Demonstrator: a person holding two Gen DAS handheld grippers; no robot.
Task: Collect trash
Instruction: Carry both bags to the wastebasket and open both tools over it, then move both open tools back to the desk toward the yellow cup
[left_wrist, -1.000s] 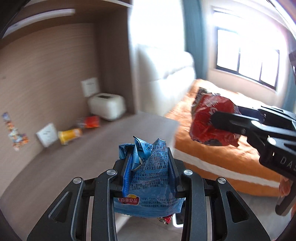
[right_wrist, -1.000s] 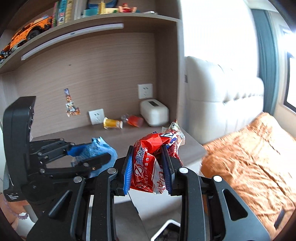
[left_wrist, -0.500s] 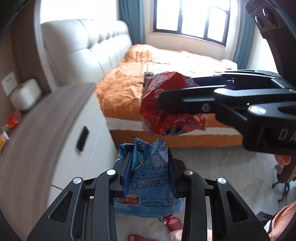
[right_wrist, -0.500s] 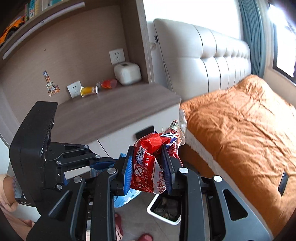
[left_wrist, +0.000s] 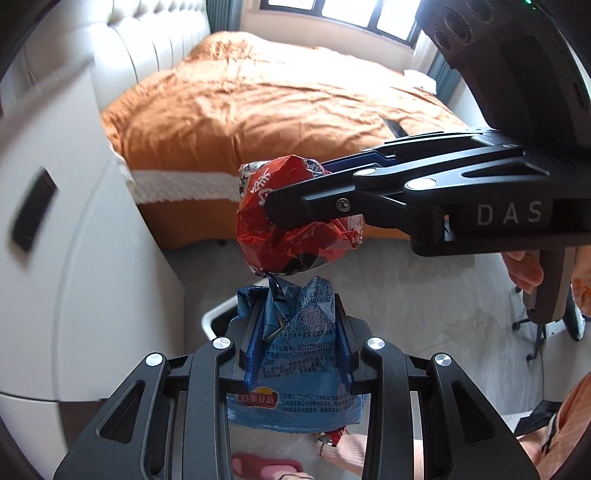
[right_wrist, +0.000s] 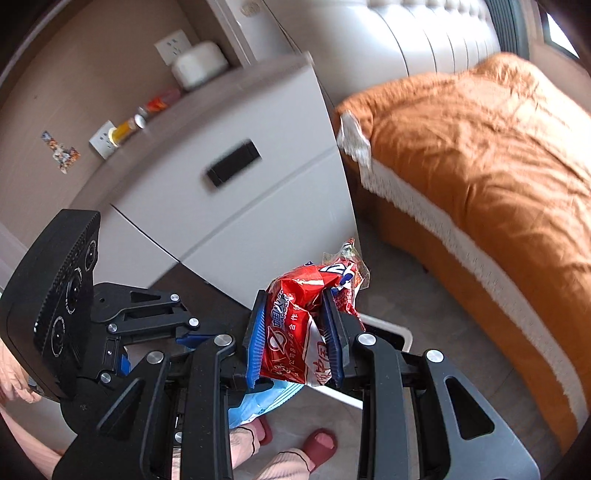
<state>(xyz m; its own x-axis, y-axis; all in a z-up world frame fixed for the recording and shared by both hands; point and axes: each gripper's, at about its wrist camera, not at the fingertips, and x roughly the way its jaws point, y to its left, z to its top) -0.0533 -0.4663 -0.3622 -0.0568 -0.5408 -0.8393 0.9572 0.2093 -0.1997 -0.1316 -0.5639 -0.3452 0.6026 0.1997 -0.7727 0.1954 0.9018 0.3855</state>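
My left gripper (left_wrist: 295, 314) is shut on a crumpled blue snack bag (left_wrist: 295, 354), which hangs down between its pads. My right gripper (right_wrist: 297, 314) is shut on a crumpled red snack wrapper (right_wrist: 295, 332). In the left wrist view the right gripper (left_wrist: 273, 201) reaches in from the right, holding the red wrapper (left_wrist: 291, 243) just above and beyond the blue bag. Both point steeply down over a white trash bin (right_wrist: 391, 330) on the floor; only its rim (left_wrist: 214, 314) shows behind the bags. The left gripper (right_wrist: 184, 332) and the blue bag (right_wrist: 258, 402) show low left in the right wrist view.
A white drawer cabinet (right_wrist: 240, 184) stands to the left, close to the bin, with bottles (right_wrist: 125, 129) and a white box (right_wrist: 199, 64) on top. A bed with an orange cover (right_wrist: 480, 166) lies to the right. A person's feet in red slippers (right_wrist: 321, 443) stand below.
Both grippers have dropped from cabinet-top height towards the floor and tipped downward, each still holding its wrapper. The bin rim has come into view beneath them.
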